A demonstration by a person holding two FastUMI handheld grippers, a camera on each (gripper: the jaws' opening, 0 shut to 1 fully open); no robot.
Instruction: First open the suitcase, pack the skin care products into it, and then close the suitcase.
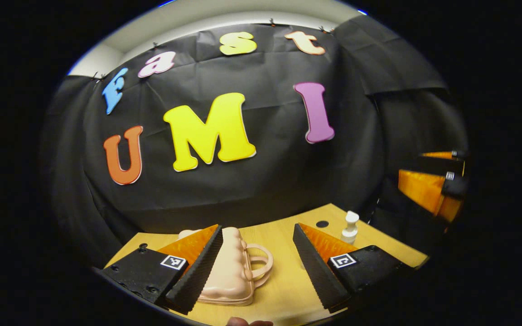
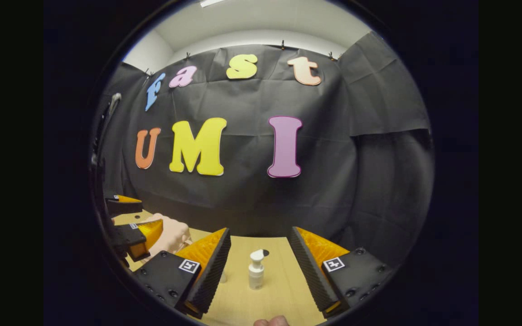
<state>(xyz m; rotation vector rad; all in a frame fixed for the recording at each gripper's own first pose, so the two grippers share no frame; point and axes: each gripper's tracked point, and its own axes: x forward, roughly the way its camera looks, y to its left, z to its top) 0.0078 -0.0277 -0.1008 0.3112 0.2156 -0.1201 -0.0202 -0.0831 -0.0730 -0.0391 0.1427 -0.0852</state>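
Note:
In the left gripper view a small pale pink suitcase with a loop handle lies closed on the wooden table, just ahead of my left gripper, whose fingers stand open and apart from it. A white pump bottle stands upright to the right. My right gripper hangs at the far right. In the right gripper view the pump bottle stands on the table ahead of my open right gripper. The suitcase and left gripper sit at the left.
A dark round hole marks the table behind the bottle. The black cloth wall rises right behind the table's far edge. A fingertip shows at the bottom rim.

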